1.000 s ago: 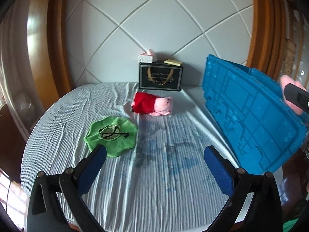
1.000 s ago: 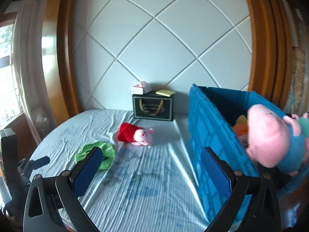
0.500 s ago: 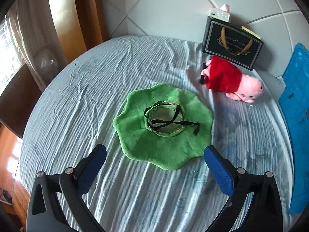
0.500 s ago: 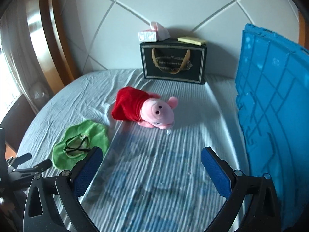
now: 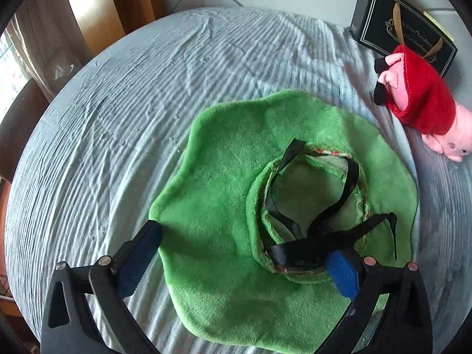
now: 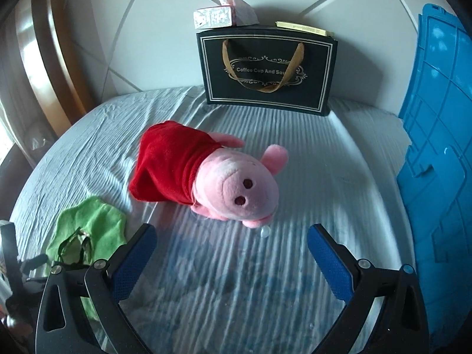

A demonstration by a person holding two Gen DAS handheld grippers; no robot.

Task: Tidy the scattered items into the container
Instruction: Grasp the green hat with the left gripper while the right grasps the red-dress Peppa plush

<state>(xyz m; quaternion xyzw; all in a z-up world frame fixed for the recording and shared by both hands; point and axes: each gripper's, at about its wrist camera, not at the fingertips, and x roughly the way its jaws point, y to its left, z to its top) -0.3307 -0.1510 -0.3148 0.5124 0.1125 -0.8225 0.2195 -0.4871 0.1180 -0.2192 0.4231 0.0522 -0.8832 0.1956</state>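
The left gripper [image 5: 244, 253] stands wide, its two blue-padded fingers [image 5: 141, 253] straddling one green plush hat [image 5: 224, 206]; the left pad meets the wavy brim edge, the right pad lies over the crown opening, touching the black strap [image 5: 318, 244]; the hat is fuzzy, flat and scalloped, resting on the ribbed pale-blue sheet [image 5: 118, 118]. The right gripper [image 6: 231, 250] is also spread wide and empty, just short of one soft pink pig toy [image 6: 233, 188] in a red velvety dress, lying on its side; beyond it stands one glossy black gift bag [image 6: 267, 70] with gold handles; one ribbed blue plastic crate [image 6: 436, 147] rises at the right.
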